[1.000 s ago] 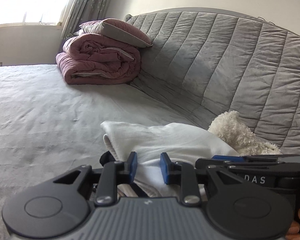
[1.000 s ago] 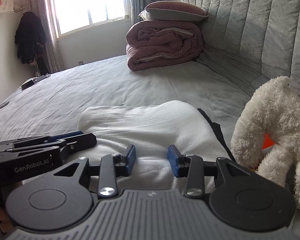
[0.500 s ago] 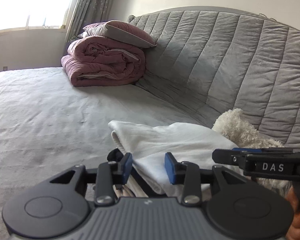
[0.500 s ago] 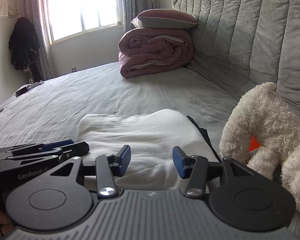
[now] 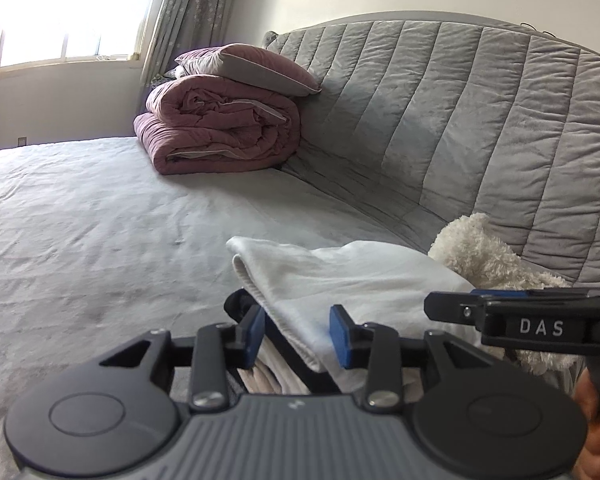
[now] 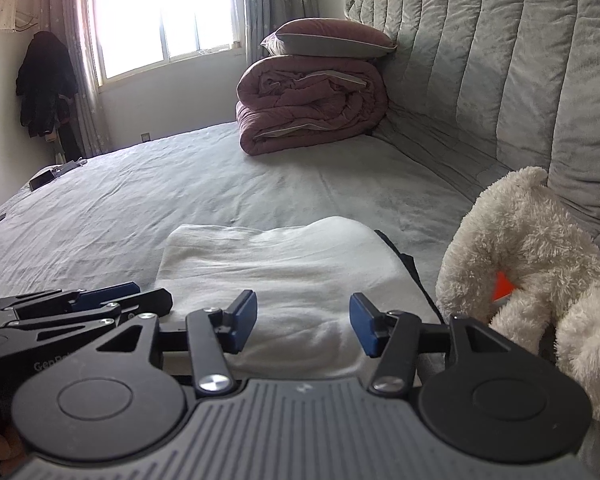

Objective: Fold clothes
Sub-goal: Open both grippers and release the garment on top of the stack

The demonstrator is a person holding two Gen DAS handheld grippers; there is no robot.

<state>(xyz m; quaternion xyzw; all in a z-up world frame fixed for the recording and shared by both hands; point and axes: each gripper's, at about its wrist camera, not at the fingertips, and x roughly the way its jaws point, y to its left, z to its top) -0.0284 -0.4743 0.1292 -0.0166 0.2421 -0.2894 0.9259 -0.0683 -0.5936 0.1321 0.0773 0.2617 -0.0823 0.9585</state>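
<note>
Now the left gripper [image 5: 297, 334] has its blue pads partly spread, with the folded edge of the white garment [image 5: 340, 280] lying between them; neither pad clearly presses on the cloth. The right gripper [image 6: 303, 328] is opening, its pads set wider and holding nothing, with the garment [image 6: 284, 268] just beyond and below them. The garment is folded into a thick white block on the grey bed [image 6: 180, 184], on top of other folded clothes [image 5: 272, 376]. Only the left view shows those striped and dark layers underneath. Only the right view shows the plush toy [image 6: 540, 272] in full, just right of its fingers, with an orange patch.
</note>
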